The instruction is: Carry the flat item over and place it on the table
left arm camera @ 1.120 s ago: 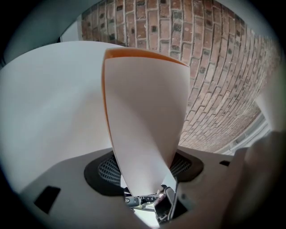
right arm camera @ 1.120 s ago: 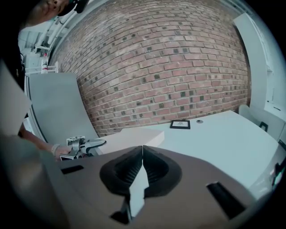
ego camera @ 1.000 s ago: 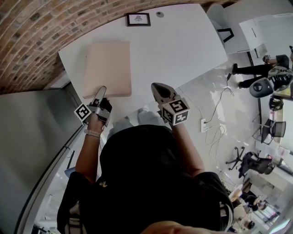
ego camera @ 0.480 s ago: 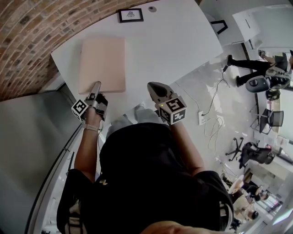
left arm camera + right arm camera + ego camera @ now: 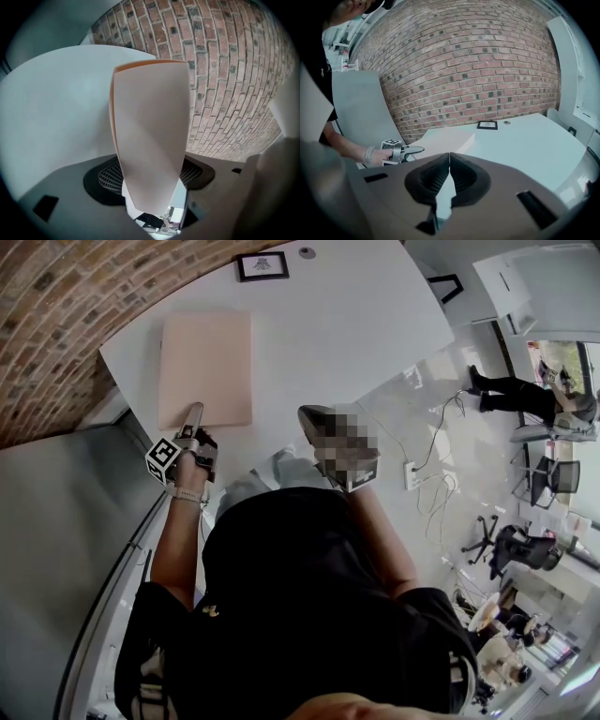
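The flat item [image 5: 204, 367], a thin pale-pink rectangle, lies on the white table [image 5: 356, 324] near its left edge. My left gripper [image 5: 194, 413] is at the item's near edge. In the left gripper view the flat item [image 5: 150, 117] runs out from between the wide-apart jaws of my left gripper [image 5: 152, 180], which are opening, and the pads stand clear of it. My right gripper [image 5: 311, 415] hovers at the table's near edge, to the right of the item. In its own view, my right gripper [image 5: 449, 161] is shut with nothing in it; the flat item [image 5: 447, 138] and left gripper [image 5: 415, 150] lie ahead.
A small black picture frame [image 5: 262, 265] and a round cap [image 5: 307, 252] sit at the table's far side. A brick wall [image 5: 225, 70] runs behind the table. Cables [image 5: 441, 451], office chairs [image 5: 520, 554] and a person [image 5: 506, 385] are on the floor to the right.
The flat item stays lying on the table. My left gripper has drawn back slightly toward the item's near edge. The right gripper has hardly moved.
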A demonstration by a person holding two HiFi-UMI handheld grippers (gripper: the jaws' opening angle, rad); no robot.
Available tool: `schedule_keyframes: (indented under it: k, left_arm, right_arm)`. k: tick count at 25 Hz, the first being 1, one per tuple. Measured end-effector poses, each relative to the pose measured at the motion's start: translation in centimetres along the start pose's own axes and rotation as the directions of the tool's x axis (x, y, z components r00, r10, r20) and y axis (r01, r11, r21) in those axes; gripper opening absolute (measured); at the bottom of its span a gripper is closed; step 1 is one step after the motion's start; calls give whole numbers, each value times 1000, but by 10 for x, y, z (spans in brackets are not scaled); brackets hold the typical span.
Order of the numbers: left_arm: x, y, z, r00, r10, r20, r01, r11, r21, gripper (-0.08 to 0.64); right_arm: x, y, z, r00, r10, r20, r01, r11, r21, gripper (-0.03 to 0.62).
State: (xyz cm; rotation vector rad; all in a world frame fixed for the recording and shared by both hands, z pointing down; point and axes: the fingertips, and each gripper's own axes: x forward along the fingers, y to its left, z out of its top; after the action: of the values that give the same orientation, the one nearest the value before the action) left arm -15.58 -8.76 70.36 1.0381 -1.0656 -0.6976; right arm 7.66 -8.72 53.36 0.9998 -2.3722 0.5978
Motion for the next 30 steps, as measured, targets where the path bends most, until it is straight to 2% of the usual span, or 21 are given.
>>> schedule_keyframes:
  k: [13,19,21,27,30]
  left_arm:
    - [-9,26,-7,986,164,28,-164,986,-19,344]
    - [-20,45,-9,961,273,38,-271,962,-39,347]
    - [-23,49,-8,957,287,44,-285,958,-41,347]
    - [-34,49,-4,954,294,64,-293,956,-29,347]
    - [-46,37,-4,940,329,88,-333,942,37,347]
  right_arm:
    - [0,2,-2,1000,22,3,-22,1000,-12,11]
    - [3,1,-2,1000,28,6,-28,999,-26,12]
    - [3,0,-4,1000,22,-8,-22,999,-36,12]
    - [8,-2,-7,999,24,-27,-25,999,-43,12]
    - [7,-2,-4,999,36,-38,-38,998,-53,12]
